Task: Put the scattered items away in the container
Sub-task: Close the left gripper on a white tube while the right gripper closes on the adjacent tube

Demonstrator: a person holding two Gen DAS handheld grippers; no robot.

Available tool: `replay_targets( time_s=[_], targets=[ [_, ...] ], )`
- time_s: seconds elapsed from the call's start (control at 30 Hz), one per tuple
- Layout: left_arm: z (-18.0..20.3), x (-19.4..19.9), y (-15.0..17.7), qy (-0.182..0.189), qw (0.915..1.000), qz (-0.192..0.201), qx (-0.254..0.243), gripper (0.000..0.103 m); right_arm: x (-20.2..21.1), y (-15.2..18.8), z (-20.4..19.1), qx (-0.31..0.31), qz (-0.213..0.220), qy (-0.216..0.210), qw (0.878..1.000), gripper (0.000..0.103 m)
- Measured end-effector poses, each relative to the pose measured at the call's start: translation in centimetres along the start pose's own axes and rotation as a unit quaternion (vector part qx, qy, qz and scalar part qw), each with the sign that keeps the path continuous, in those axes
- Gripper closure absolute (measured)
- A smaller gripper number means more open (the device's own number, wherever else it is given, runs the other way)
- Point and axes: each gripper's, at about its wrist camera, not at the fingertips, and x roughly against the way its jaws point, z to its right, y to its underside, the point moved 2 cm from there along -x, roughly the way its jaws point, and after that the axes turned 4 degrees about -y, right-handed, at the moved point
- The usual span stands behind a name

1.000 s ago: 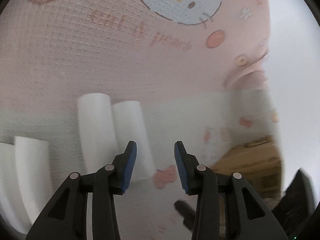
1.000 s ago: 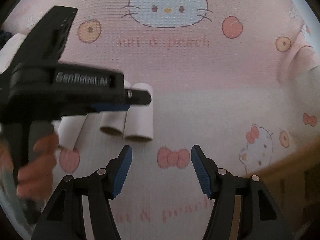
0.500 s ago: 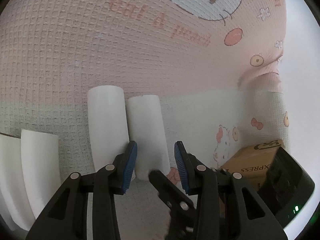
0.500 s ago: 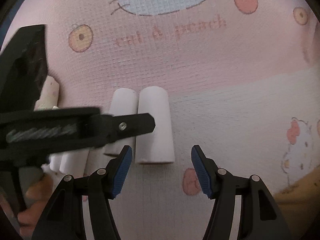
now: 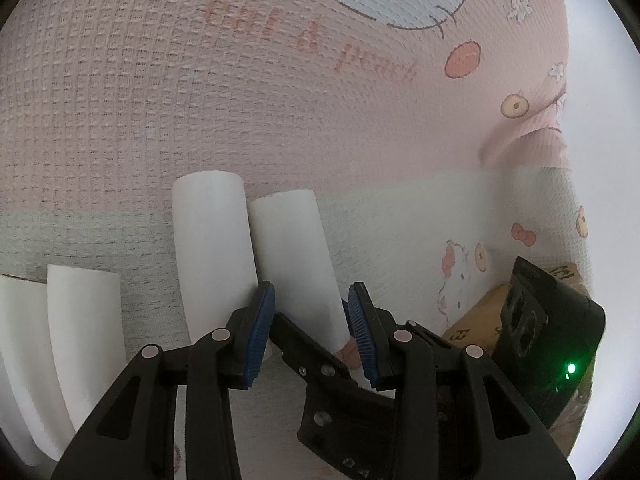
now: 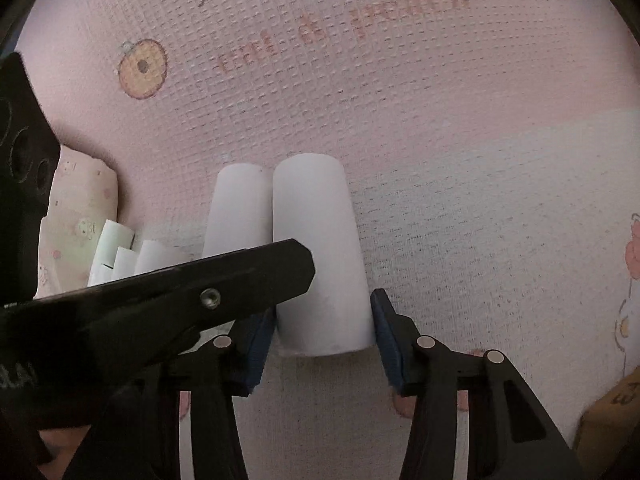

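Observation:
Two white paper rolls lie side by side on a pink cartoon-print cloth. In the right wrist view my right gripper (image 6: pixel 323 336) is open with its blue pads on either side of the near end of the right roll (image 6: pixel 316 248); the left roll (image 6: pixel 238 216) lies beside it. The left gripper's black finger (image 6: pixel 224 280) crosses in front. In the left wrist view my left gripper (image 5: pixel 311 326) is open just above the same right roll (image 5: pixel 294 256), next to the other roll (image 5: pixel 212 252). A pale patterned container (image 6: pixel 78 224) with several white rolls stands at left.
More white rolls (image 5: pixel 80 344) lie at the left of the left wrist view. A brown cardboard box (image 5: pixel 484 320) sits at the right past the cloth's edge. The right gripper's black body (image 5: pixel 552 340) with a green light is close on the right.
Both grippers moved forward toward the pair of rolls. The right gripper's pads now flank the right roll's end, and the left gripper has come in over it.

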Motion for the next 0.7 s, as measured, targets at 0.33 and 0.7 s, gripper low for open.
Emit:
replay_targets(
  time_s=[0.33, 0.7],
  targets=[
    [0.7, -0.5, 3.4, -0.022, 0.9973, -0.064, -0.028, 0.06, 1.9, 4.3, -0.7, 0.0, -0.034, 0.018, 0.999, 0.059],
    [0.7, -0.8, 7.6, 0.022, 0.9932, -0.112, 0.024, 0.06, 3.3, 8.3, -0.3, -0.039, -0.052, 0.032, 0.997, 0.059]
  ],
)
